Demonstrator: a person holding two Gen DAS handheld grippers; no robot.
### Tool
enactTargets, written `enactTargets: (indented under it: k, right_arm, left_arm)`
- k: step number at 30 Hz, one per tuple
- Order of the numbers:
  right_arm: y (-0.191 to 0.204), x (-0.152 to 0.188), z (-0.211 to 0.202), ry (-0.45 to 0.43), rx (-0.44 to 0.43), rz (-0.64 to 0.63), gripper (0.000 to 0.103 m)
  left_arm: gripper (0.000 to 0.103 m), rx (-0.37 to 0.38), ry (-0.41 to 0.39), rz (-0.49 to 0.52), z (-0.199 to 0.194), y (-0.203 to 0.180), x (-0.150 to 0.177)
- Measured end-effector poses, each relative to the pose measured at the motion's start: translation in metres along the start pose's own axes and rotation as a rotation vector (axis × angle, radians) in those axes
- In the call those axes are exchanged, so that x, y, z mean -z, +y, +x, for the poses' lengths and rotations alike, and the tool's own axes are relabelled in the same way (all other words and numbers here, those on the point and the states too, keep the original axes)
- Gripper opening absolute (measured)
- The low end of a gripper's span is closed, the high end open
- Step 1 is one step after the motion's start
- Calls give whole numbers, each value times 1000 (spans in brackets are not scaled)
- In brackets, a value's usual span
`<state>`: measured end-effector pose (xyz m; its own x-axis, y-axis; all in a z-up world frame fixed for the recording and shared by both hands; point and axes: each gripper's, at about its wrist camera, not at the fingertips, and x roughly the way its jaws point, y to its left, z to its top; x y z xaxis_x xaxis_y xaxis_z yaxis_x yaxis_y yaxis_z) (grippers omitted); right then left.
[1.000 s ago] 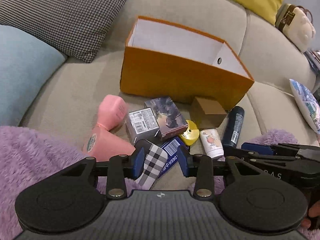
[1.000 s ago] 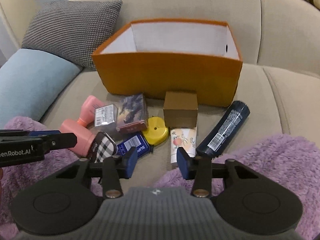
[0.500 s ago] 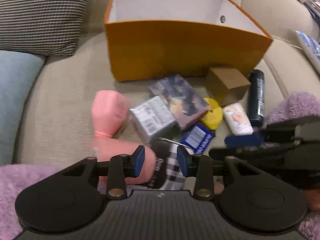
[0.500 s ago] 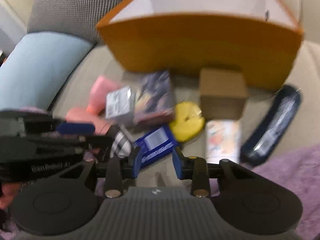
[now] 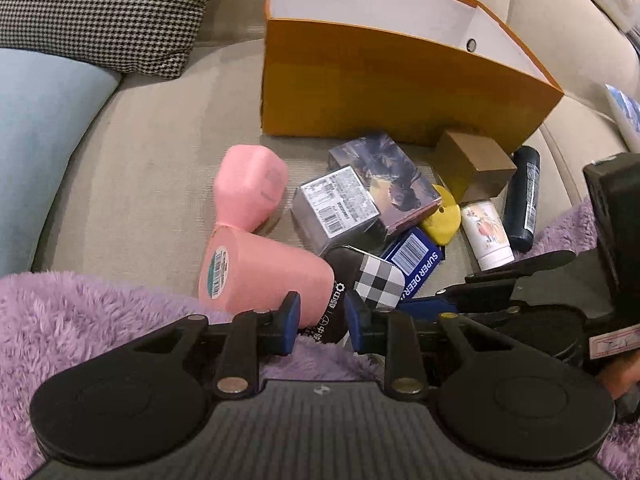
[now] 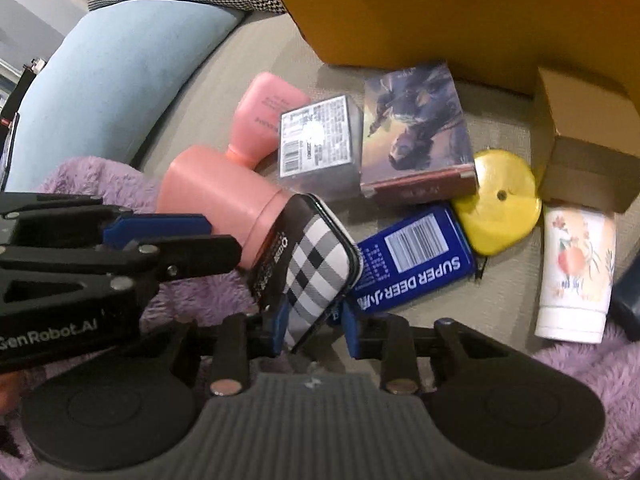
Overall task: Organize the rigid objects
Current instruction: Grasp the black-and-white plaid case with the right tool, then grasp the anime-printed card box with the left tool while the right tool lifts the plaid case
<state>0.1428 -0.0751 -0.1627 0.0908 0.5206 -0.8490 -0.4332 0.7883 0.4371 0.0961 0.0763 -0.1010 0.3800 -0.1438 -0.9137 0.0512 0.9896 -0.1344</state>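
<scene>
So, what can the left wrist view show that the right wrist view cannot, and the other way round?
Only the left wrist view shows the white inside of the orange box and the whole dark bottle.

Only the right wrist view shows the right gripper straddling the corner of the checked tin; its jaws have just been closing, and pad contact is unclear.

Both show the pink bottle, the blue SUPER DEER box, the yellow disc, the brown box, the floral tube and the left gripper, also closing, with the tin's end between its pads.

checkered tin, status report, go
Both grippers closing around checkered tin, pads not clearly pressing. Orange box empty. Pink bottle leans on the tin.
</scene>
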Motion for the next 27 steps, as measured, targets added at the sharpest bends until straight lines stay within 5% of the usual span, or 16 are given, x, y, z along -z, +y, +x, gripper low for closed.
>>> enactTargets:
  k: [10, 19, 22, 27]
  right_arm:
    - [-6, 4, -46, -109, 48, 21, 15]
    - [-7, 6, -82, -221, 300, 19, 13]
    - [-18, 2, -83, -244, 373, 31, 0]
    - [-35, -4, -67, -192, 308, 104, 1]
  left_arm:
    - [33, 16, -54, -6, -5, -1, 2]
    - [33, 81, -77, 48, -1, -21, -2]
    - [33, 103, -87, 53, 1, -25, -5]
    - [33, 143, -42, 46, 17, -30, -4]
